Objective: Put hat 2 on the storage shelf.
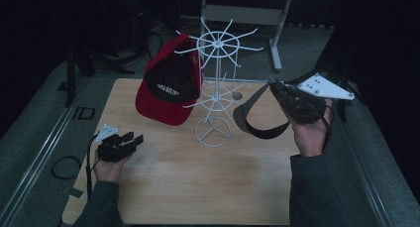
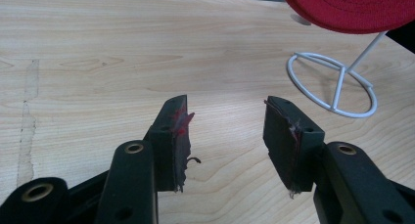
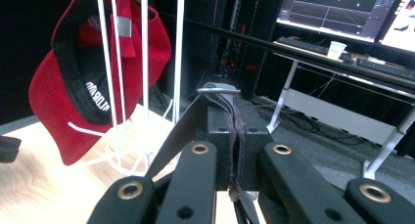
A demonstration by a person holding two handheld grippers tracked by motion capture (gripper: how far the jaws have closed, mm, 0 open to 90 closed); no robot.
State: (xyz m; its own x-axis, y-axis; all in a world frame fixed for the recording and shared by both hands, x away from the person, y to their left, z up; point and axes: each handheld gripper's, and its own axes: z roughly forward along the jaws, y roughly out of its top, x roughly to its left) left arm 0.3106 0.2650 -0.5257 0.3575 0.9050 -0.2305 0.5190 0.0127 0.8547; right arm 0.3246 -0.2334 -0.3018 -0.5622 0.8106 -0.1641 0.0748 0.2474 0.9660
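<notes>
The left gripper (image 1: 130, 141) rests low over the worktop (image 1: 198, 187), jaws wide apart and empty. The right gripper (image 1: 275, 86) has its jaws pinched tight on the dark visor (image 1: 252, 119), lifted clear. Just beyond them stands the white rack (image 1: 216, 78), where the red cap (image 1: 167, 85) already hangs; by my judgement the visor remains to be hung.

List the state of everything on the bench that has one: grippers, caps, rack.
left gripper: open, nothing between the jaws, low over the table.
right gripper: shut on the black visor, held up off the table.
black visor: hanging from the right gripper, beside the rack, not on a hook.
red cap: hung on the rack.
white wire rack: upright on the table.
</notes>
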